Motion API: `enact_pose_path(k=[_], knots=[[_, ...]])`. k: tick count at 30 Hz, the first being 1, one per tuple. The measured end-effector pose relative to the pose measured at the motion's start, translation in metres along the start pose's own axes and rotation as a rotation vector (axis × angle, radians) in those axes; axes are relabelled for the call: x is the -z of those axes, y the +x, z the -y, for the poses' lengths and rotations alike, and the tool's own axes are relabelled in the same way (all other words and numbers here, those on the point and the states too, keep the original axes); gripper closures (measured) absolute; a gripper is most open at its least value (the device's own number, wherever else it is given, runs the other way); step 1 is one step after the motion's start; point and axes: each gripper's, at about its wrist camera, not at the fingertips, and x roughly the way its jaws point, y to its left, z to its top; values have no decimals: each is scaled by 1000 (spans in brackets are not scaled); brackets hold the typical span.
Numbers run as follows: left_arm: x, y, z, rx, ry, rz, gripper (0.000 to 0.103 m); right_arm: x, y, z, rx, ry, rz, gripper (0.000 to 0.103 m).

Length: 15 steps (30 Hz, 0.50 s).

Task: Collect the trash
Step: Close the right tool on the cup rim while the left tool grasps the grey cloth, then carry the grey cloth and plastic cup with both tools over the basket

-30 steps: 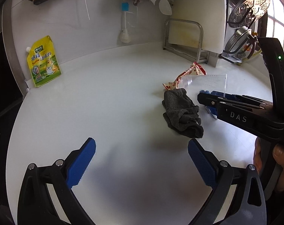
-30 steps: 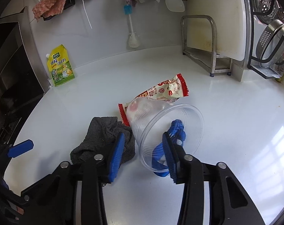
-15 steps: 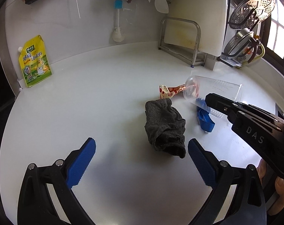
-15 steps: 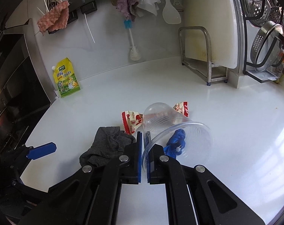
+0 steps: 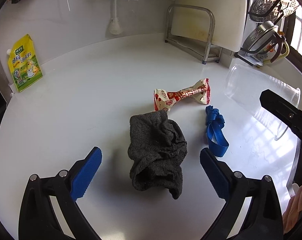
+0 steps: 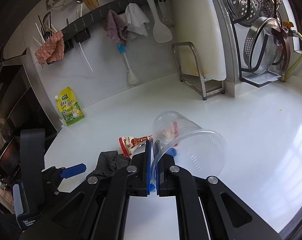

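My right gripper (image 6: 153,150) is shut on the rim of a clear plastic cup (image 6: 187,140), which hangs tilted above the white counter (image 6: 250,136); the cup (image 5: 256,92) shows at the right of the left wrist view. My left gripper (image 5: 151,160) is open, its blue pads either side of a crumpled dark grey cloth (image 5: 157,150) without touching it. A red and white snack wrapper (image 5: 181,97) lies just beyond the cloth, and a blue strap (image 5: 216,130) lies to its right. In the right wrist view the wrapper (image 6: 133,143) and cloth (image 6: 111,162) lie left of the cup.
A yellow seasoning pouch (image 5: 24,64) leans on the back wall at the left. A metal rack (image 5: 191,32) holding a white cutting board stands at the back right, with steel strainers and lids (image 6: 260,46) beside it. Cloths, a brush and a spatula hang on a wall rail (image 6: 115,6).
The right gripper closed on the cup's rim and lifted it off the counter, uncovering the blue strap and the wrapper. The left gripper moved closer to the grey cloth, now between its pads.
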Motion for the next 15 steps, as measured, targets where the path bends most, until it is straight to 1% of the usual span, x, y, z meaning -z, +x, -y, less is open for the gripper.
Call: enact_pose_path(k=[4, 7, 8, 9, 10, 11, 12, 13, 14, 15], knots=[[-3, 10, -2, -11, -22, -26, 6, 0, 2, -1, -3, 0, -6, 99], [-7, 14, -5, -6, -33, -35, 10, 0, 1, 0, -5, 6, -5, 99], [-7, 16, -6, 4, -39, -39, 17, 0, 2, 1, -7, 9, -6, 99], [-7, 18, -7, 17, -42, -51, 28, 0, 2, 1, -7, 11, -8, 99], [-7, 21, -7, 31, -43, -69, 32, 1, 2, 1, -6, 12, -10, 99], [-7, 20, -6, 29, -36, -63, 38, 1, 3, 1, -4, 11, -12, 99], [-7, 19, -5, 47, -37, -62, 50, 1, 3, 1, -1, 11, -13, 99], [-6, 18, -4, 52, -35, -59, 52, 2, 3, 1, 0, 10, -13, 99], [-6, 17, -4, 60, -32, -58, 59, 2, 3, 0, 0, 9, -13, 99], [-5, 16, -4, 72, -31, -56, 64, 2, 2, -1, 1, 5, -12, 99]])
